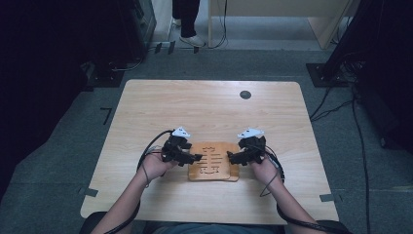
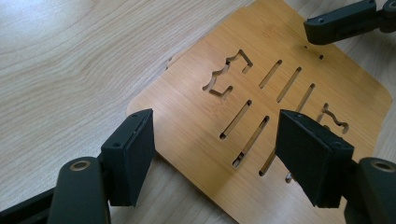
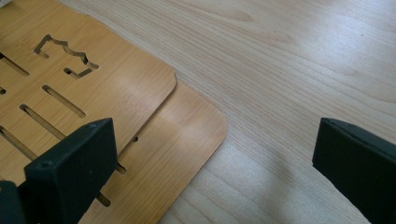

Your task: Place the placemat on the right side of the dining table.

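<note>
- The bench [image 1: 209, 107] was light wood, standing on a grey floor [image 1: 63, 146] in a dim room, with black cables [image 1: 341, 105] lying around.
- Both hands reached in from below. The left tongs [image 1: 198, 157] and right tongs [image 1: 230, 157] pointed toward each other.
- A flat wooden board with slots [image 1: 213, 168] lay between the tongs, on the bench.
- The left tongs had a gap between their jaws and held nothing, with the board just under them.
- The right tongs stood wide open and held nothing.

I sit at a pale wooden table [image 1: 204, 105] (round grommet [image 1: 245, 94] near its far edge) on grey carpet [image 1: 63, 146]; cables [image 1: 358, 141] trail right, darkness left.
</note>
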Demonstrator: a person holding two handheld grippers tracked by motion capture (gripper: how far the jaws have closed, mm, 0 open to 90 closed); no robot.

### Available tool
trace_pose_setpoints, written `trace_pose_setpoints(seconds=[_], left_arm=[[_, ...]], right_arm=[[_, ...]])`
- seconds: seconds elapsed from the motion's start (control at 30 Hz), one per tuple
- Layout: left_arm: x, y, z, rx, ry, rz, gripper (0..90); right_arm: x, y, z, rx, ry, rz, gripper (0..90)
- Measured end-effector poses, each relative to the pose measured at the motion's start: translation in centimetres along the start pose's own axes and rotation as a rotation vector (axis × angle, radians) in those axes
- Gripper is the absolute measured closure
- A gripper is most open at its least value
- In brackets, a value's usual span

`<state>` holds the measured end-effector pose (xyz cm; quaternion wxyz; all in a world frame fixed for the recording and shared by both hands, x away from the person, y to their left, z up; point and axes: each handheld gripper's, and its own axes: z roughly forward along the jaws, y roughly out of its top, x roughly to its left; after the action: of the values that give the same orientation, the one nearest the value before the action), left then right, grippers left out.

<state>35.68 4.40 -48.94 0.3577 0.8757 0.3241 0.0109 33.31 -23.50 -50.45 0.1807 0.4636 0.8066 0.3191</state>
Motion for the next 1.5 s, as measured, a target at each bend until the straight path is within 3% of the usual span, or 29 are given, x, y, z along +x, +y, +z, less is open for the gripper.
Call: trace_pose_setpoints(seconds=[0.13, 0.2, 0.33, 0.5, 0.63, 0.97, 1.5], left_arm=[[-0.1, 0.0, 0.2, -0.002, 0.009, 0.0, 27.0], [0.0, 0.0, 0.1, 0.009, 0.018, 0.001, 27.0], [0.1, -0.1, 0.1, 0.02, 0.027, -0.004, 27.4], [-0.1, 0.2, -0.1, -0.009, 0.009, 0.001, 27.8], [-0.3, 0.0, 0.3, 0.011, 0.012, 0.02, 27.6], [-0.1, -0.1, 0.5, 0.03, 0.018, 0.012, 27.6], [0.0, -0.3, 0.6, 0.032, 0.017, -0.003, 26.3]], right_arm=[[0.0, 0.2, -0.3, -0.007, 0.01, -0.006, 3.1], [-0.1, 0.3, -0.5, -0.009, 0.021, 0.005, 22.9], [-0.5, 0.5, -0.6, -0.001, 0.092, 0.066, 16.9], [-0.4, 0.7, -0.9, -0.015, 0.091, 0.06, 17.4], [-0.2, 0.7, -0.9, 0.003, 0.099, 0.061, 17.4], [0.1, 0.8, -1.1, 0.013, 0.116, 0.065, 17.5], [0.7, 1.3, -1.4, 0.007, 0.202, 0.112, 18.5]])
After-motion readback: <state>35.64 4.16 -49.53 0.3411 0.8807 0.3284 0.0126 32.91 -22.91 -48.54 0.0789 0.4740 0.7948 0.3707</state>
